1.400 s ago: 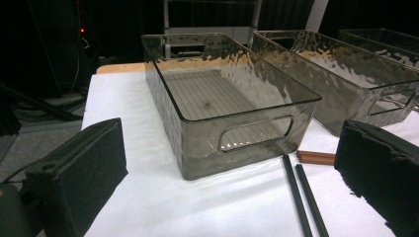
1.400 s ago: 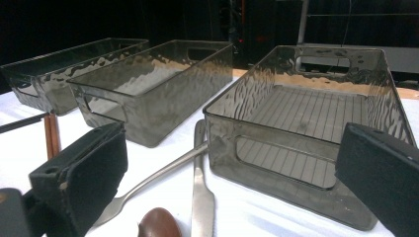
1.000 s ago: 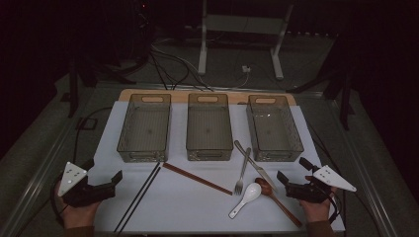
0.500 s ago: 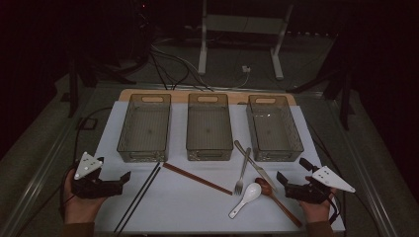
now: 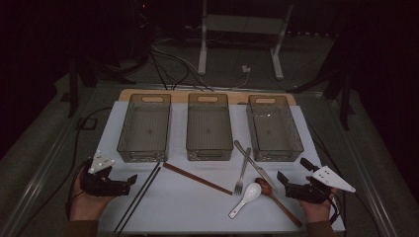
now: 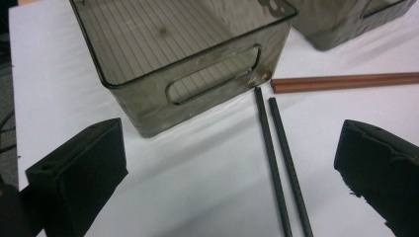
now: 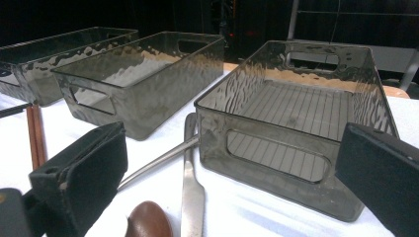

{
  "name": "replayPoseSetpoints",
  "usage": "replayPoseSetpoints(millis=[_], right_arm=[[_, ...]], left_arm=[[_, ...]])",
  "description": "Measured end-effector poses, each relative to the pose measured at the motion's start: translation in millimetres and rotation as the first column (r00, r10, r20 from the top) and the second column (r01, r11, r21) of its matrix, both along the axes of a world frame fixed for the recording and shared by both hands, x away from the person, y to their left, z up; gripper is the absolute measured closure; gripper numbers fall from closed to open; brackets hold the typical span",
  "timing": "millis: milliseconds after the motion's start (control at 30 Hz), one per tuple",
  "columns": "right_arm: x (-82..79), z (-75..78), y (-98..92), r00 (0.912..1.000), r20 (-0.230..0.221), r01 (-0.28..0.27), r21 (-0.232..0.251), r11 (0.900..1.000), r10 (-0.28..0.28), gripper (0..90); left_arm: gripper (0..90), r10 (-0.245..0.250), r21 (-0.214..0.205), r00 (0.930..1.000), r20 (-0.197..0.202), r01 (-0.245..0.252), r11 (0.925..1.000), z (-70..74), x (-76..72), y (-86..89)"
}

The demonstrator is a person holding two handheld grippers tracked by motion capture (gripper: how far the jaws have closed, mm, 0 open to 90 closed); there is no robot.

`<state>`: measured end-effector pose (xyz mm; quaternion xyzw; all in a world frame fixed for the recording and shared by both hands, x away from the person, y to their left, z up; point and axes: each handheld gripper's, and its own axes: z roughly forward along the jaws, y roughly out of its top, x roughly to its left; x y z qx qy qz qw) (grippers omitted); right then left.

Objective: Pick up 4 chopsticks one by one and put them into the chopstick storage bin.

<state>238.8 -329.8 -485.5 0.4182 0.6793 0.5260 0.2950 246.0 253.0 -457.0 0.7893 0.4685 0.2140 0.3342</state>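
Three empty smoky clear bins stand in a row: left [image 5: 143, 127], middle [image 5: 208, 126], right [image 5: 274, 126]. In front of them lie a pair of black chopsticks [image 5: 138, 197], a brown pair [image 5: 197, 178], a fork [image 5: 242, 172], a knife [image 5: 254, 159], a white spoon [image 5: 245, 199] and a wooden spoon [image 5: 276, 198]. My left gripper [image 5: 129, 180] is open just left of the black chopsticks [image 6: 276, 158], which lie between its jaws in the left gripper view. My right gripper [image 5: 292, 169] is open and empty, right of the wooden spoon, facing the right bin [image 7: 296, 118].
The white mat [image 5: 197, 212] covers the table in front of the bins. The brown chopsticks [image 6: 346, 81] end near the left bin's [image 6: 188, 54] corner. The knife [image 7: 192, 182] and the fork handle [image 7: 158, 160] lie against the right bin's near wall. Cables and a stand lie beyond the table.
My left gripper has shifted right toward the black chopsticks and turned, so its grey plate now lies lower. The right gripper and the utensils have stayed put.
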Motion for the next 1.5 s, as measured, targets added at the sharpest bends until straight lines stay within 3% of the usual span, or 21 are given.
replayPoseSetpoints(millis=[800,1067,1133,1167,1233,1333,1400,1500], right_arm=[[0.8,-0.7,-1.0,1.0000,-0.004,0.005,0.003,1.0000,-0.005,0.0],[0.9,-0.9,-1.2,1.0000,-0.005,0.005,0.005,1.0000,-0.005,0.0],[1.0,-1.0,-1.1,1.0000,-0.006,0.005,0.005,1.0000,-0.005,0.0],[1.2,-1.2,-1.2,1.0000,-0.006,0.004,0.004,1.0000,-0.004,0.0],[1.4,-1.4,-1.1,1.0000,-0.007,0.004,0.002,1.0000,-0.004,0.0],[1.5,-1.6,-0.8,1.0000,-0.007,0.003,0.001,1.0000,-0.003,0.0],[1.7,-1.7,-0.8,1.0000,-0.007,0.003,0.001,1.0000,-0.003,0.0],[1.7,-1.7,-1.5,1.0000,-0.007,0.005,0.000,1.0000,-0.005,0.0]], left_arm=[[2.0,-0.060,0.034,0.9925,-0.106,0.064,0.9974,-18.5,12.9,-19.0],[4.8,-0.096,0.056,0.9826,-0.159,0.106,0.9927,-28.8,14.7,-28.9],[5.8,-0.098,0.079,0.9803,-0.171,0.113,0.9905,-31.6,13.9,-31.9],[9.1,-0.094,0.096,0.9809,-0.170,0.112,0.9890,-32.6,13.3,-33.0],[19.8,-0.108,0.084,0.9782,-0.177,0.125,0.9886,-34.0,12.8,-33.2],[42.5,-0.138,0.069,0.9721,-0.189,0.154,0.9857,-35.0,13.0,-33.3],[52.0,-0.139,0.066,0.9709,-0.195,0.154,0.9859,-36.1,13.9,-34.6],[59.1,-0.137,0.077,0.9704,-0.199,0.155,0.9849,-37.8,15.0,-37.2]])
